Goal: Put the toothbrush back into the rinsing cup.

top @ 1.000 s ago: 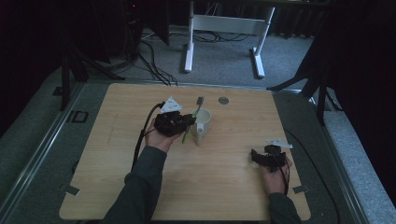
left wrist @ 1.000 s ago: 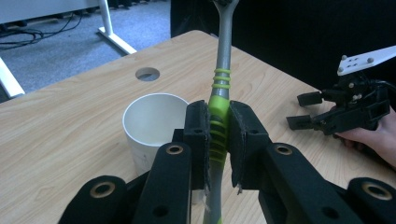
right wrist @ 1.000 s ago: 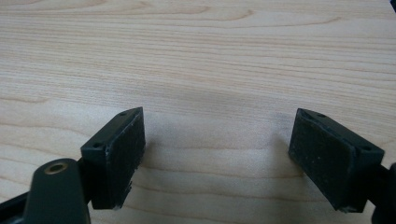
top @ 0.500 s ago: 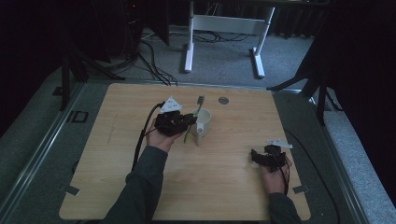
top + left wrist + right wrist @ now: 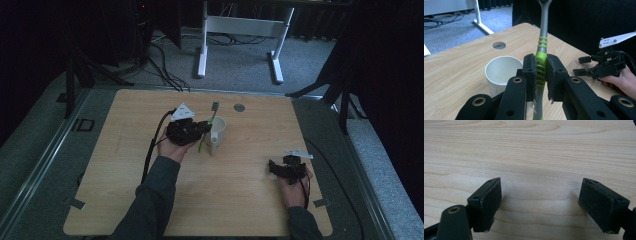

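Almost nothing has moved since one second ago: the left gripper (image 5: pixel 200 129) stays beside the white cup (image 5: pixel 216 134) near the middle of the table (image 5: pixel 125 150), and the right gripper (image 5: pixel 274 167) stays low at the right. From the left gripper view, its jaws are closed on the green part of a grey toothbrush (image 5: pixel 541 57), held upright. From the right gripper view, its jaws stand wide apart over bare wood. No writing is readable.

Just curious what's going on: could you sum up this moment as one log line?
left tongs: shut on toothbrush beside white cup | right tongs: open over bare table
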Demonstrator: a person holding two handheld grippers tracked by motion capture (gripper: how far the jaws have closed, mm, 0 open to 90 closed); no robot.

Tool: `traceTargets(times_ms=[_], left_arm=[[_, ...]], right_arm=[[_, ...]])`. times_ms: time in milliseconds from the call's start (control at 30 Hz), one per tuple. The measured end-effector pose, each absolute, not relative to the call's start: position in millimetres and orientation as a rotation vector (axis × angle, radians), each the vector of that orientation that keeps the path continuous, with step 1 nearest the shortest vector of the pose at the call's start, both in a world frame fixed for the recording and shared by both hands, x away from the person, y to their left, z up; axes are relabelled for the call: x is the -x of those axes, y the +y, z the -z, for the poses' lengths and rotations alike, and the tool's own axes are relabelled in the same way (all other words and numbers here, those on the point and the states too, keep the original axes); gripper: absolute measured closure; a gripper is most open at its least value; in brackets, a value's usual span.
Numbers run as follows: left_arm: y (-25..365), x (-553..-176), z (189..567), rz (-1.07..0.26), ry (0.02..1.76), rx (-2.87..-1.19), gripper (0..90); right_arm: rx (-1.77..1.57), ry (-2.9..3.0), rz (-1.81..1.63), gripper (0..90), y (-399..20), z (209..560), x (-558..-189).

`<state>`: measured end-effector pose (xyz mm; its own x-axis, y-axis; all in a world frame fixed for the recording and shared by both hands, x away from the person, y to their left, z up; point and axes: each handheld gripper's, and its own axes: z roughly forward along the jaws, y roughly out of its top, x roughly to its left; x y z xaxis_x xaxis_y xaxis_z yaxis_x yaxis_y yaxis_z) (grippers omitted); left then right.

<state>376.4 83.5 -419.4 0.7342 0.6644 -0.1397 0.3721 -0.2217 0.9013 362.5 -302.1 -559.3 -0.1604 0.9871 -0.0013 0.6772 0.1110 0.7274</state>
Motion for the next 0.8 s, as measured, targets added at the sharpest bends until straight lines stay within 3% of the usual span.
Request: traceTargets(times_ms=[800], left_arm=[[80.6, -378.6, 421.8, -0.325, 0.767, -1.781, 78.8]], right_arm=[[-1.612, 1.899, -0.818, 18.1, -302.0, 559.3, -362.6]])
